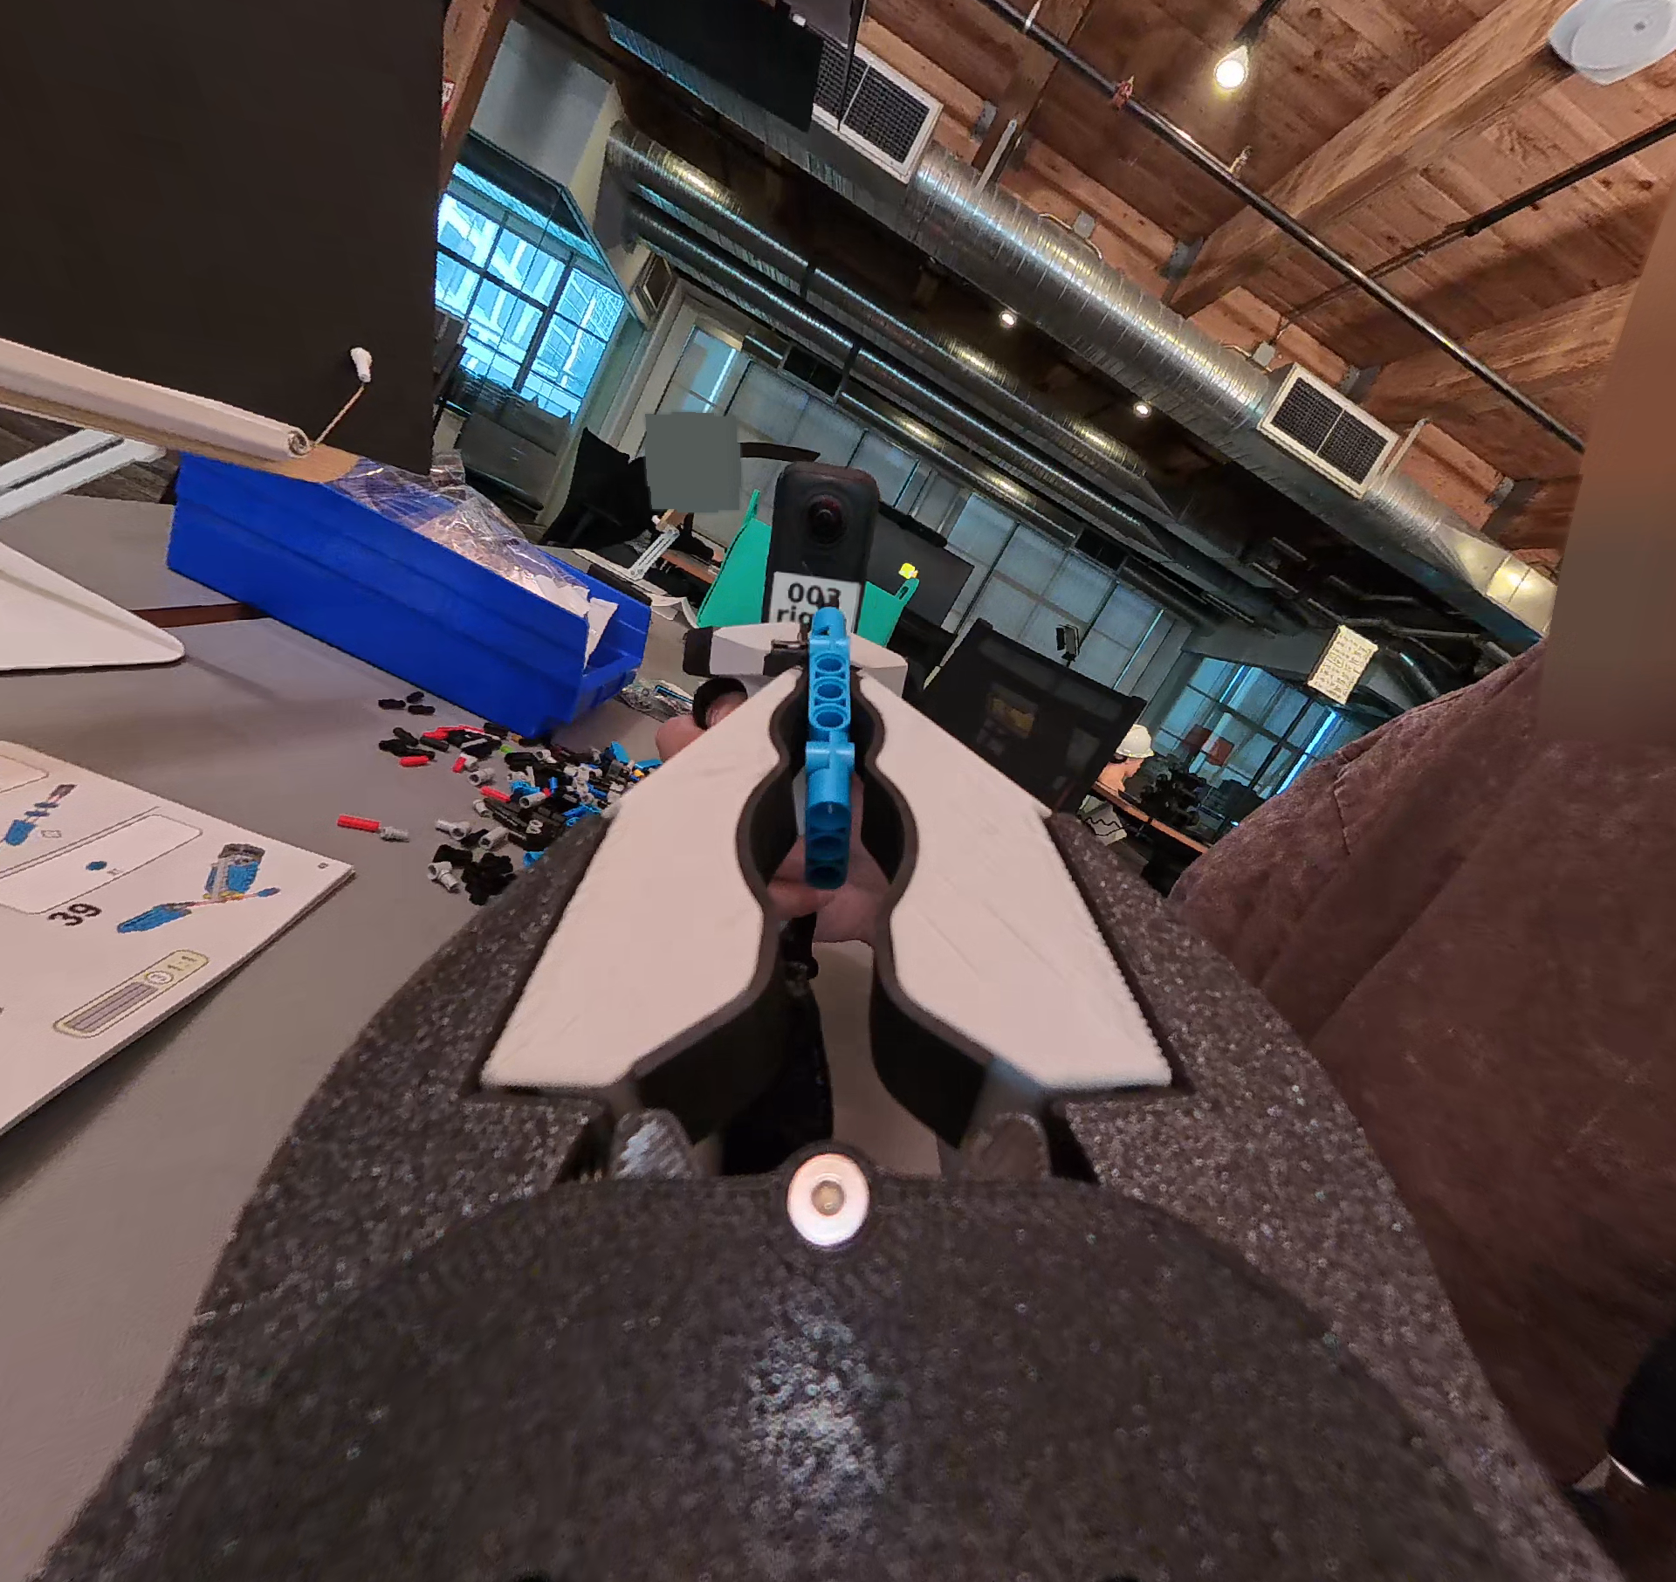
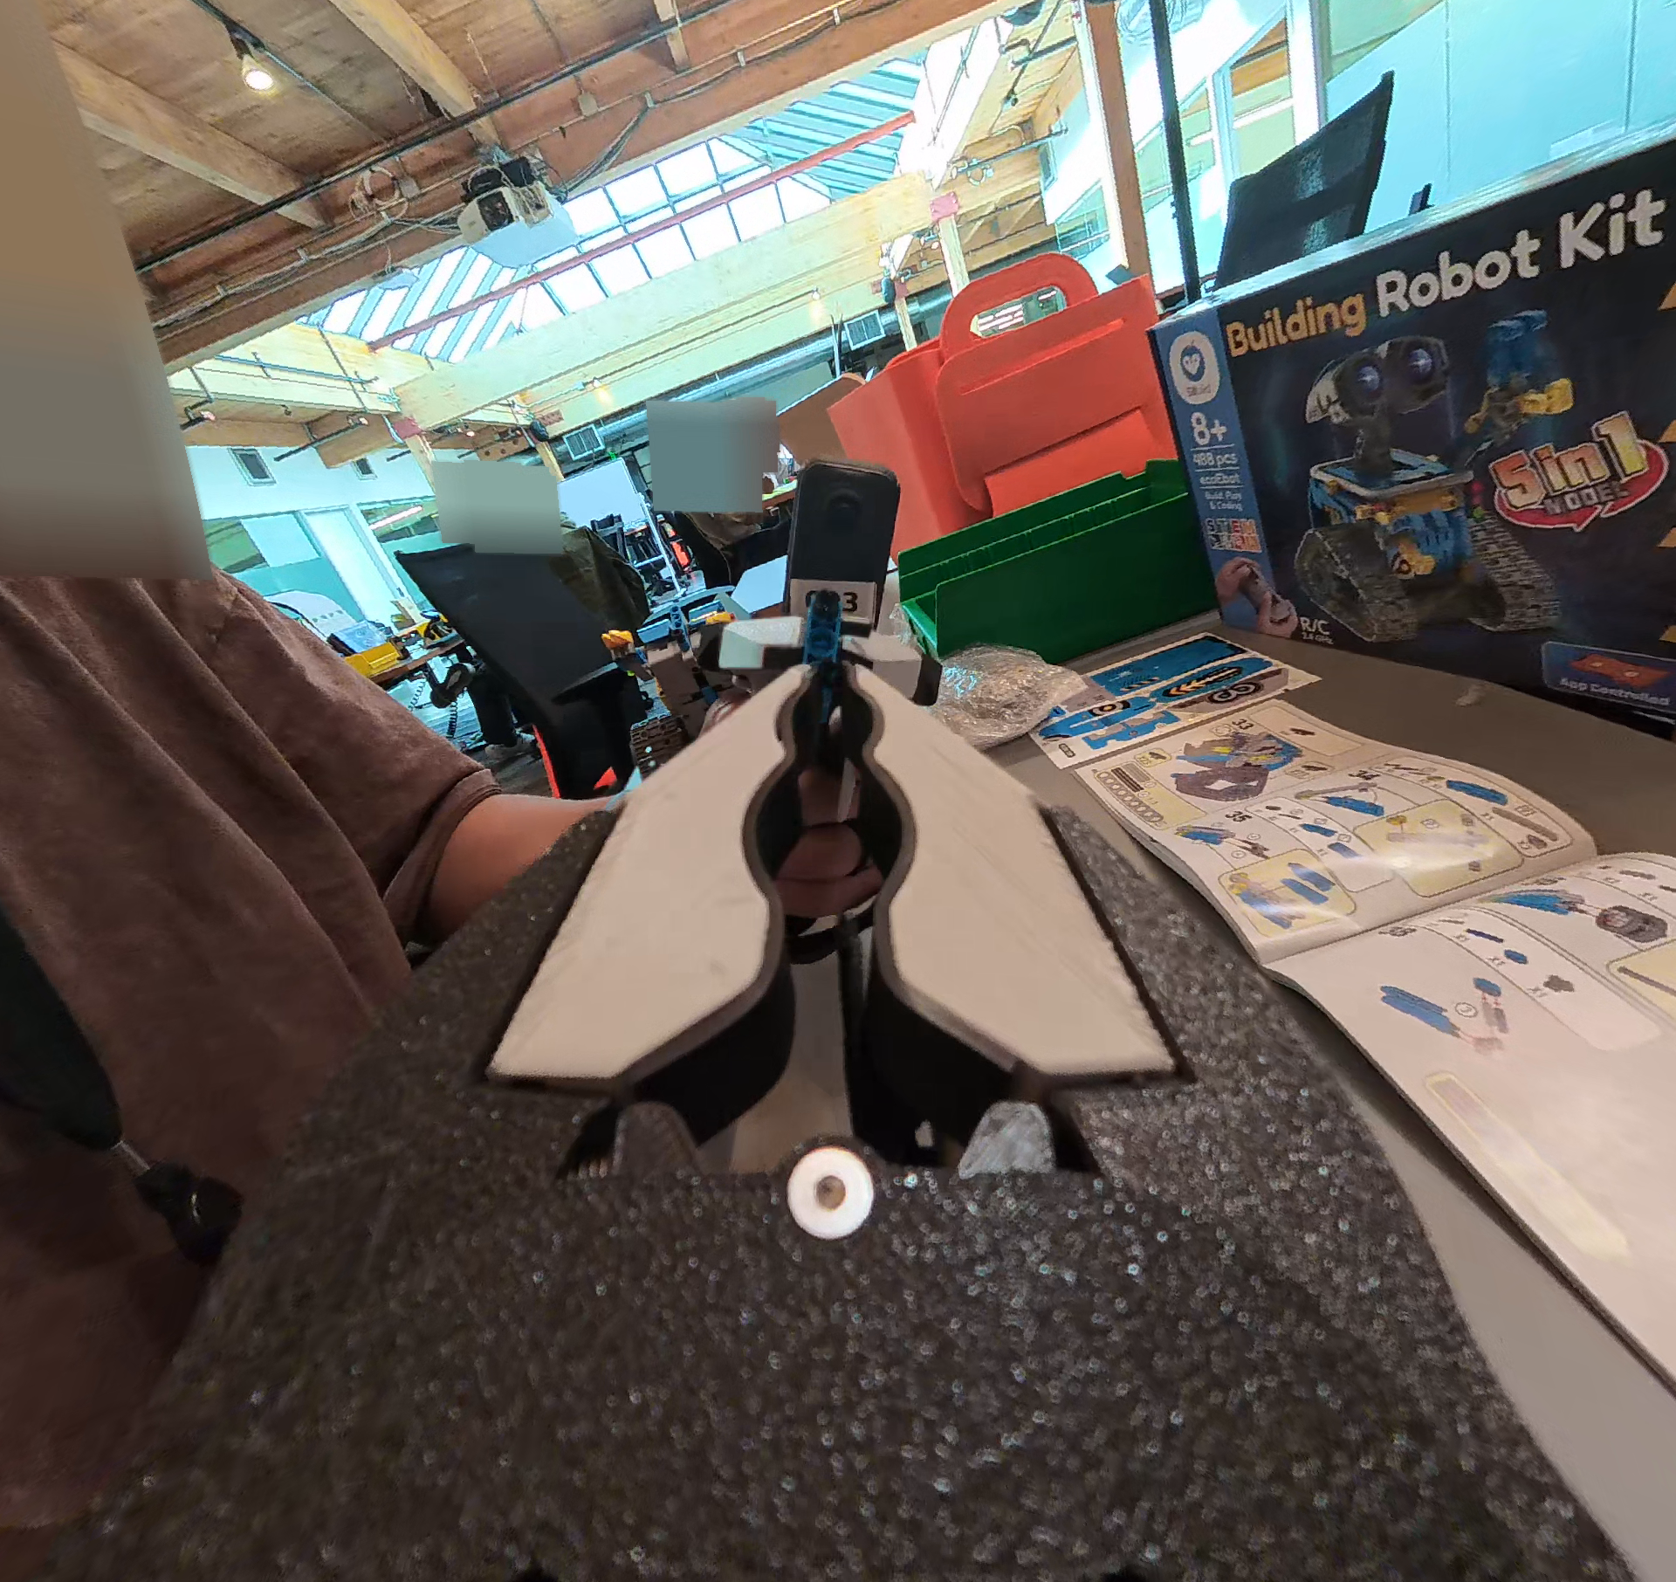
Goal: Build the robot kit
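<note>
An open instruction booklet (image 1: 136, 885) lay at the far left of the grey table (image 1: 227, 722), then a scatter of small black, grey and red building pieces (image 1: 508, 790) before a blue bin (image 1: 399, 586). The left gripper (image 1: 827, 704) was raised above the table, its jaws closed on a light blue perforated beam (image 1: 827, 740) that stood upright between them. Facing it, the right gripper (image 2: 823, 704) was pinched onto the same beam (image 2: 823, 649), seen there edge-on. Rightward sat a crumpled plastic bag (image 2: 998, 690), a green bin (image 2: 1043, 577), an orange case (image 2: 1007, 414) and the kit box (image 2: 1451, 468)
</note>
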Demonstrator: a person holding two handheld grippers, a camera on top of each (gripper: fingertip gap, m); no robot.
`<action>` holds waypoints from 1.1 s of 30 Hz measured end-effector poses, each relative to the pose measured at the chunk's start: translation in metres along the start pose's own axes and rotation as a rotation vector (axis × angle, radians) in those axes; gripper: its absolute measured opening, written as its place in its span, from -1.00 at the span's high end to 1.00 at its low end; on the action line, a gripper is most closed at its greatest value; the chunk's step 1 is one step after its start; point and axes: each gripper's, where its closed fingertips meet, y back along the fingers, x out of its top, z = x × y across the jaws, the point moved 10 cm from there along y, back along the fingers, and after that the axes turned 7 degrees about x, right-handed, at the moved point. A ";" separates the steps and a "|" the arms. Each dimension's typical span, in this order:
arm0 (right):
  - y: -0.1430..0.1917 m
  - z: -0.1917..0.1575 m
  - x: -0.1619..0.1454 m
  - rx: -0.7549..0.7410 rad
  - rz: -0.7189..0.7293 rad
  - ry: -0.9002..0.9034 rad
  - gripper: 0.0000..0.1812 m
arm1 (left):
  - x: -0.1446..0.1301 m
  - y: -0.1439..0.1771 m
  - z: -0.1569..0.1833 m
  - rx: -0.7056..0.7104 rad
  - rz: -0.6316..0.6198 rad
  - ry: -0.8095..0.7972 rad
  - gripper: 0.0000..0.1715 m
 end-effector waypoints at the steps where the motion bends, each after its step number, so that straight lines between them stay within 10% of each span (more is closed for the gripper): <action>1: 0.000 0.000 0.000 -0.006 -0.002 0.007 0.96 | 0.000 0.000 0.000 0.000 0.002 0.004 0.93; 33: 0.000 -0.003 0.000 0.018 -0.002 0.015 0.96 | -0.005 -0.002 -0.003 -0.037 0.022 0.110 0.94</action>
